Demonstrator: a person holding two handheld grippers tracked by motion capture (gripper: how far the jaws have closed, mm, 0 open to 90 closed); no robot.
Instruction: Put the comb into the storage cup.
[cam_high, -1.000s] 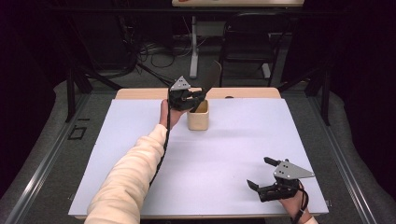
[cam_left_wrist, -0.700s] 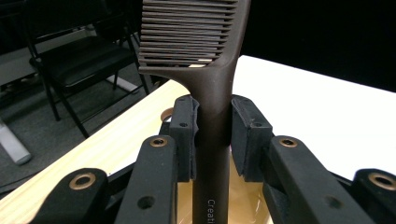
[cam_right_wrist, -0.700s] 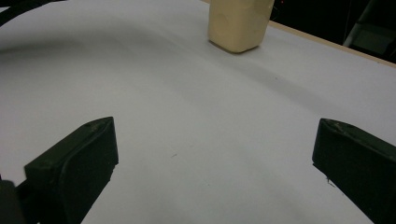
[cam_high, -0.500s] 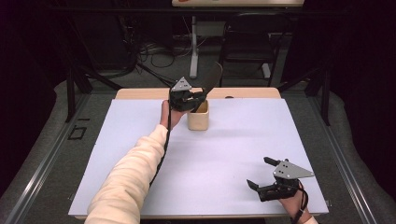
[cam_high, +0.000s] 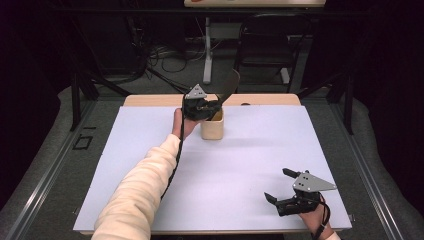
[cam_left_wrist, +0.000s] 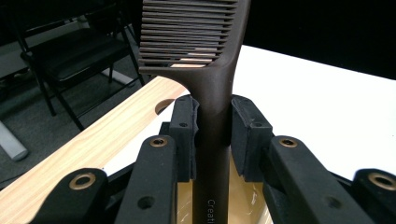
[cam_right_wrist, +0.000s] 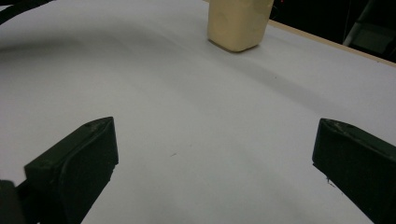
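A dark brown comb stands with its handle clamped between the pads of my left gripper. In the high view that left gripper hovers at the rim of a cream-coloured cup at the far middle of the white sheet, and the comb slants up and to the right from it. The comb's lower end reaches into the cup. My right gripper lies near the front right of the sheet, jaws wide apart and empty. The right gripper view looks across bare sheet toward the cup.
The white sheet covers most of a wooden table whose far edge shows bare wood. A black chair and cables stand on the floor beyond the table. A sleeved forearm crosses the left half of the sheet.
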